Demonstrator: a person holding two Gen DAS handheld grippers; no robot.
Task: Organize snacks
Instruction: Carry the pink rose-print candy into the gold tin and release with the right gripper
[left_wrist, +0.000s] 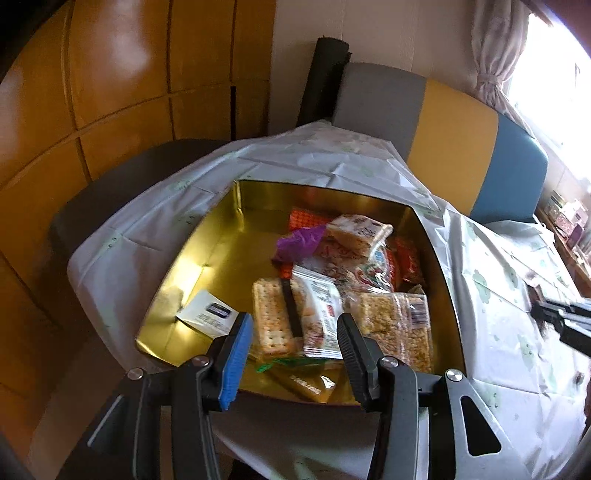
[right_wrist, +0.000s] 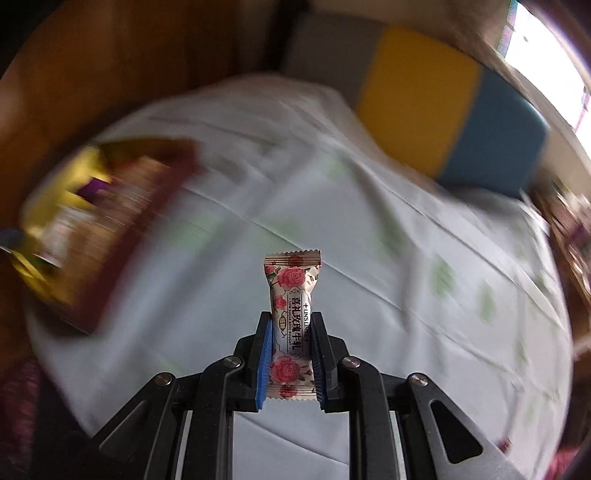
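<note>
A gold-lined box (left_wrist: 207, 254) sits on the table in the left wrist view, with several wrapped snacks piled in its right half: cracker packs (left_wrist: 271, 317), a white bar (left_wrist: 321, 314), a purple wrapper (left_wrist: 297, 242). My left gripper (left_wrist: 293, 321) is open and empty, just above the box's near edge. My right gripper (right_wrist: 291, 321) is shut on a rose-patterned nougat candy (right_wrist: 291, 295), held upright above the tablecloth. The box (right_wrist: 92, 229) appears blurred at the left of the right wrist view. The right gripper's tip (left_wrist: 561, 317) shows at the right edge of the left wrist view.
A white tablecloth with green prints (right_wrist: 369, 240) covers the table. A grey, yellow and blue bench back (left_wrist: 461, 147) stands behind it. Wooden cabinets (left_wrist: 110, 92) are at the left. A white card (left_wrist: 207, 314) lies in the box.
</note>
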